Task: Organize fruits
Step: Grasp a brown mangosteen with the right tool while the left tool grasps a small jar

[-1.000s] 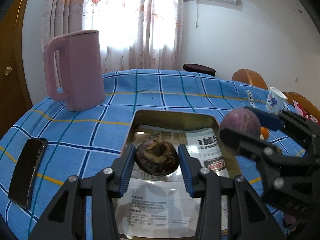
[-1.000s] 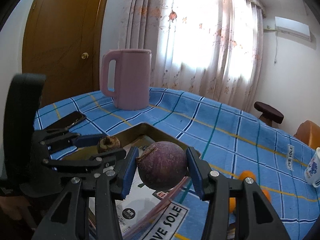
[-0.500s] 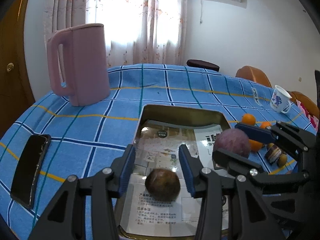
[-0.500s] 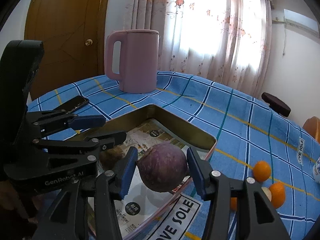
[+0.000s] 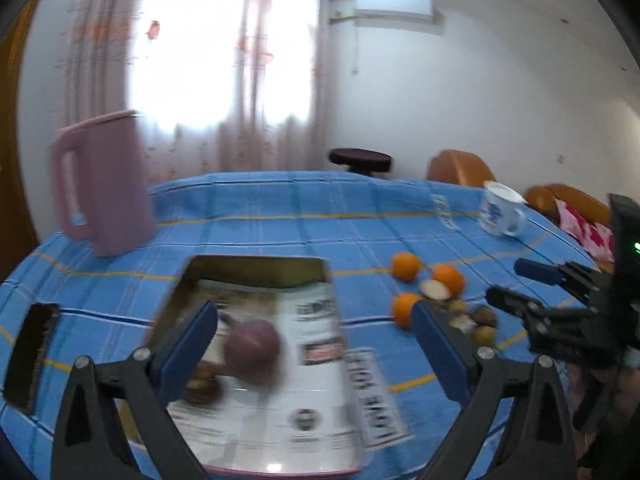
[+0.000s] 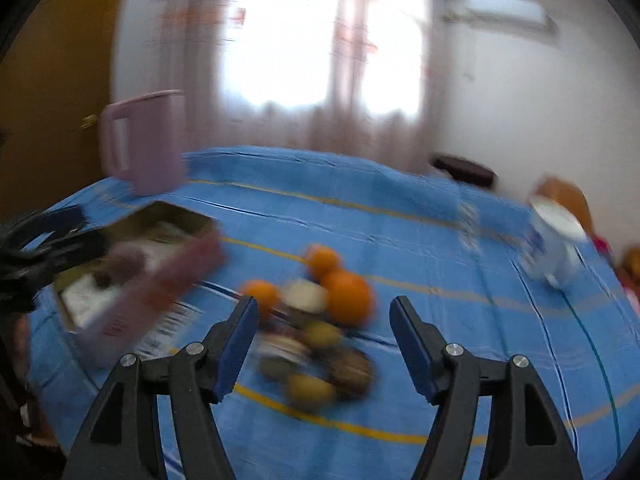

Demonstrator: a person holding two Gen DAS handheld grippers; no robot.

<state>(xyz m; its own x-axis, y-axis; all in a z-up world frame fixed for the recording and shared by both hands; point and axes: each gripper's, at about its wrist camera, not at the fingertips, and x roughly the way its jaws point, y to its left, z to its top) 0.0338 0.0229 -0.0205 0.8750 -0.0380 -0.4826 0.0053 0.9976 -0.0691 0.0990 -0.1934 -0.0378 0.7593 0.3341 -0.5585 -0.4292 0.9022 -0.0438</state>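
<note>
Both grippers, left (image 5: 314,340) and right (image 6: 324,338), spread empty. Purple fruit (image 5: 251,351) lies in tray (image 5: 256,270); remaining fruit pile (image 6: 316,336) sits on bench (image 6: 400,240). Round, firm, likely slippery: grasp across widest girth.

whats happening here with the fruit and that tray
A person is sorting fruit with a hand-held gripper in each hand. A purple fruit and a brown one lie in the paper-lined tray. Both the left hand-held gripper and the right hand-held gripper are open and empty. The right one points at the loose pile of oranges and small fruits on the blue tablecloth. The pictures are motion-blurred.
</note>
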